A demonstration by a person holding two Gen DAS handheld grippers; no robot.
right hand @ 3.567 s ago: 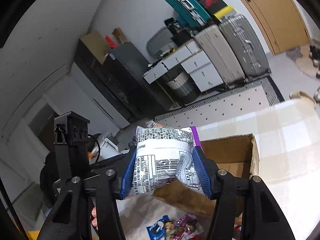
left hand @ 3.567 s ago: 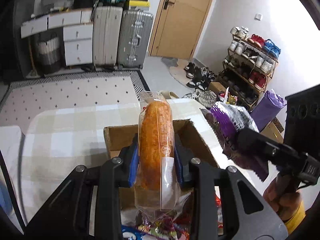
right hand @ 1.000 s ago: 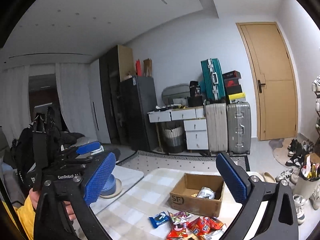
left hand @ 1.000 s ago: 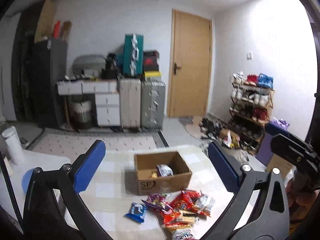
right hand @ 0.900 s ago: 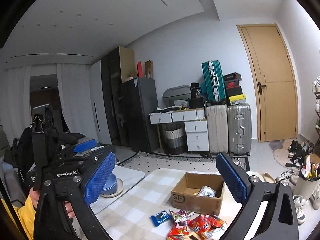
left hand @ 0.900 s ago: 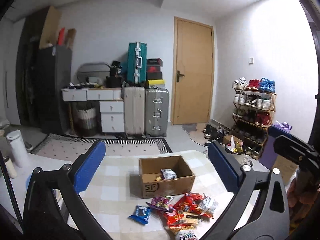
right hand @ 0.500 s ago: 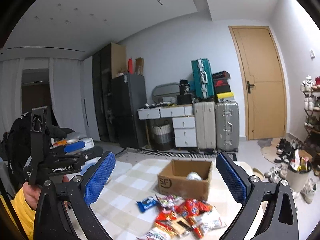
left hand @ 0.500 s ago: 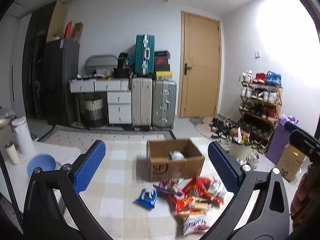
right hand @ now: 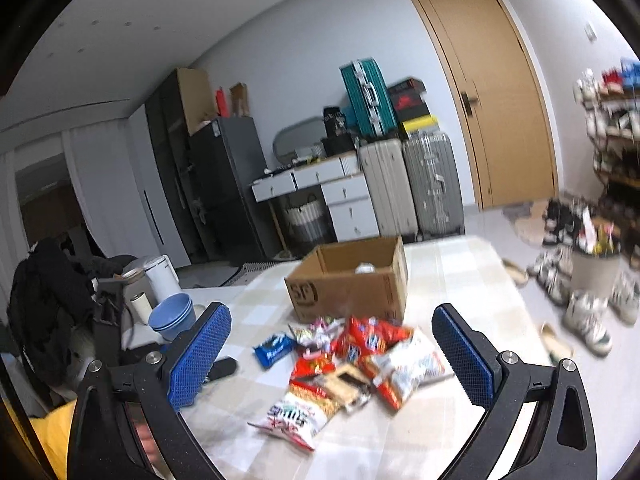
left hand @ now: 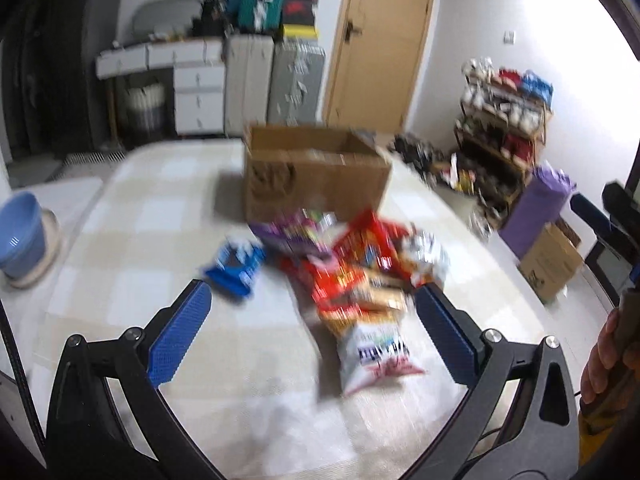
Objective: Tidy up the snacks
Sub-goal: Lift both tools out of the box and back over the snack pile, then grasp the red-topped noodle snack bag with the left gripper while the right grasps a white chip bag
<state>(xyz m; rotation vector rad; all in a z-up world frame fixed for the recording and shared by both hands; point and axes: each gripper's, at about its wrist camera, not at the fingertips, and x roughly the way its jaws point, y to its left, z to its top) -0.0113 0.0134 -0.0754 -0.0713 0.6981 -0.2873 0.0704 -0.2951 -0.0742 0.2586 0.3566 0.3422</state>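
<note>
An open cardboard box (left hand: 316,172) (right hand: 352,284) stands on the checked tablecloth, with a silver packet (right hand: 365,268) showing inside. In front of it lies a pile of snack packets (left hand: 360,268) (right hand: 360,360): red bags, a purple one, a blue packet (left hand: 236,268) (right hand: 274,346) off to the left, and a white bag (left hand: 374,352) (right hand: 300,412) nearest me. My left gripper (left hand: 310,330) is open and empty, above the near edge of the pile. My right gripper (right hand: 330,356) is also open and empty, framing the pile from higher up.
Blue bowls (left hand: 20,236) (right hand: 172,316) and a white kettle (right hand: 160,280) sit at the table's left side. Suitcases (right hand: 408,188) and white drawers (right hand: 348,204) line the far wall. A shoe rack (left hand: 504,120) and shoes (right hand: 584,320) stand to the right.
Both grippers let go of their packets over the box, pulled far back, and have now come down toward the pile, which looks larger and closer.
</note>
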